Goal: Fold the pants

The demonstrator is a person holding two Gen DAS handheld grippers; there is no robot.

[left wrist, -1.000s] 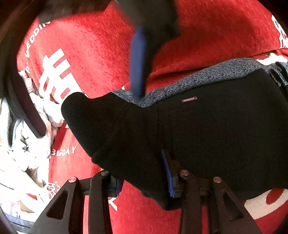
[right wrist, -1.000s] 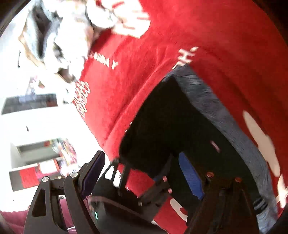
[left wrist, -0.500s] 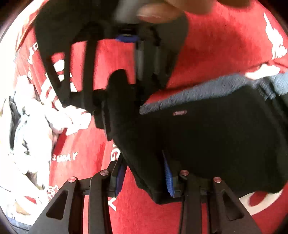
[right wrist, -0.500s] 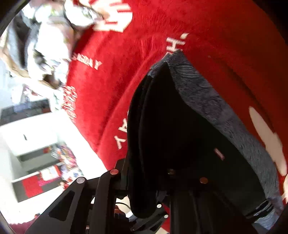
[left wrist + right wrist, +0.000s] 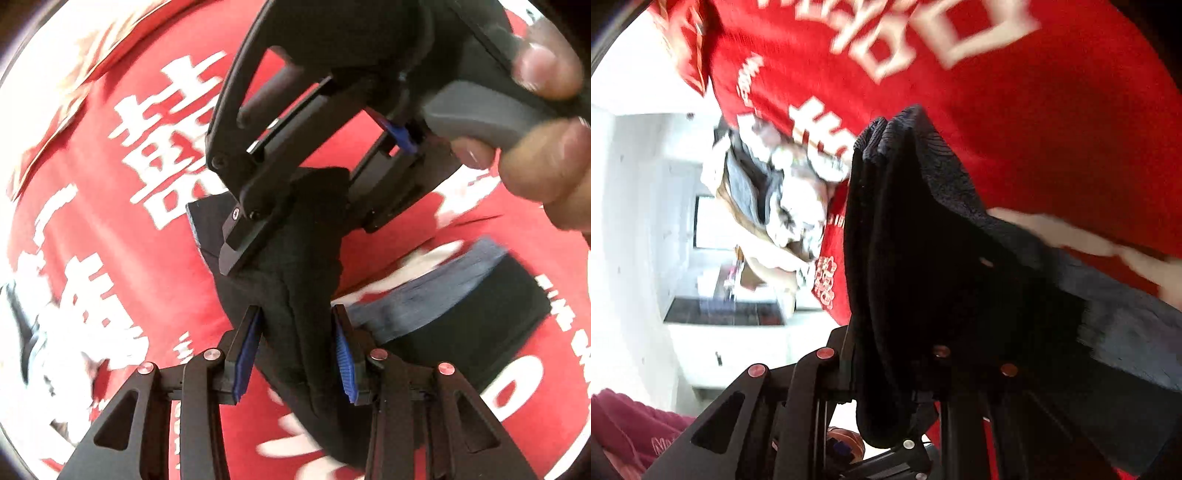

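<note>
The black pants (image 5: 306, 280) with a grey waistband (image 5: 436, 291) are lifted off the red cloth. My left gripper (image 5: 295, 347) has its blue pads on either side of a bunched fold of the pants and holds it. My right gripper (image 5: 295, 218) shows in the left wrist view just beyond, clamped on the same black fold from above. In the right wrist view the pants (image 5: 923, 258) hang over and cover the right gripper's (image 5: 897, 369) fingers, with the waistband (image 5: 1115, 306) trailing to the right.
A red cloth with white lettering (image 5: 110, 229) covers the surface under the pants. A crumpled pile of pale clothes (image 5: 775, 199) lies at the cloth's edge. A bright room with white furniture (image 5: 713, 350) shows beyond.
The right gripper came over from the waistband and closed on the pants fold beside the left gripper. Both lifted the fold up and the waistband end now trails off to the right.
</note>
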